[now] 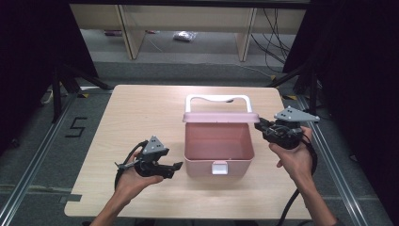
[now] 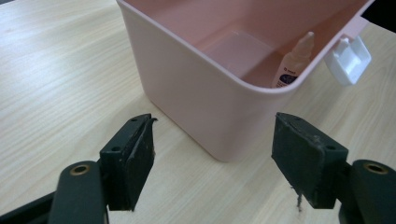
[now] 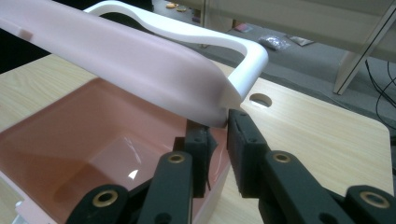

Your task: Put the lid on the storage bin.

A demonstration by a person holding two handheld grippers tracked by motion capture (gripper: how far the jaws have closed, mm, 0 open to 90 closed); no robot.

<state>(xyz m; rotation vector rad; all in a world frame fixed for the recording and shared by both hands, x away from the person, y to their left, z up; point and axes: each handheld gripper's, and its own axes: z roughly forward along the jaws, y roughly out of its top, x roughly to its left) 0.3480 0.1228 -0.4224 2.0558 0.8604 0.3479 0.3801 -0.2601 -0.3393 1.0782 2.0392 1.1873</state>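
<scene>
A pink box (image 1: 202, 167) stands mid-table with its lid (image 1: 221, 117) raised and a white handle (image 1: 216, 99) behind it. A white latch (image 1: 219, 167) hangs on its front wall. My left gripper (image 1: 175, 168) hovers just left of the box's front corner, open. In the left gripper view its jaws (image 2: 212, 154) stand wide in front of the box wall (image 2: 196, 93), touching nothing. A small dropper bottle (image 2: 294, 63) stands inside. My right gripper (image 1: 259, 125) is at the lid's right rear corner. Its jaws (image 3: 218, 135) are narrowly apart under the lid's corner (image 3: 140, 60), which hides the tips.
The light wooden table (image 1: 141, 108) has bare room left and right of the box, and a round cable hole (image 3: 260, 99) near the right rear. Beyond the far edge are wooden furniture legs (image 1: 129, 33) and loose cables (image 1: 275, 33) on the floor.
</scene>
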